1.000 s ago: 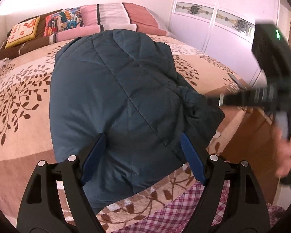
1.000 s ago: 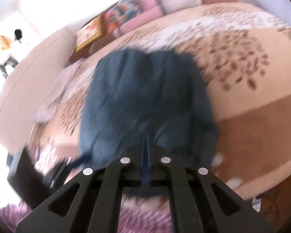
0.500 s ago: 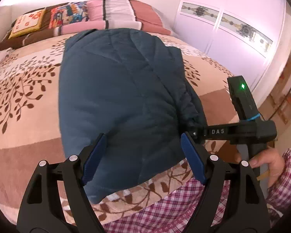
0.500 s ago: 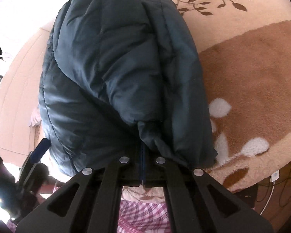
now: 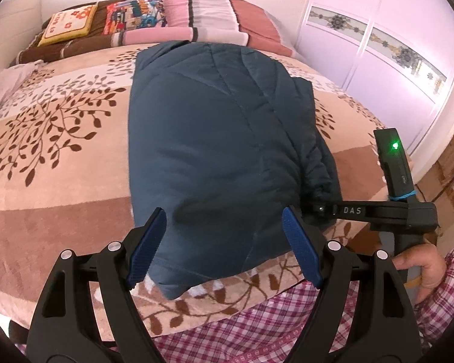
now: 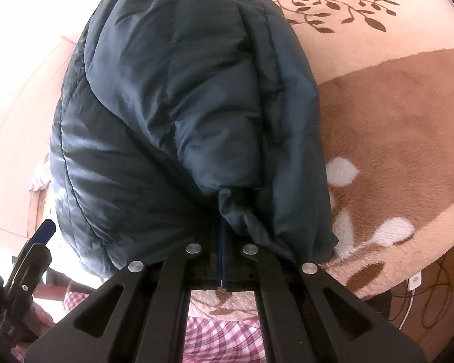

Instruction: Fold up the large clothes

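A folded blue jacket (image 5: 215, 151) lies on a leaf-patterned bed (image 5: 54, 157). The right gripper (image 6: 222, 242), jaws closed, pinches the jacket's near corner; the left gripper (image 5: 224, 242) hovers over the near hem, jaws wide apart and empty.

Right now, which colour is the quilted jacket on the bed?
Dark teal-blue quilted jacket; left wrist view shows it best.
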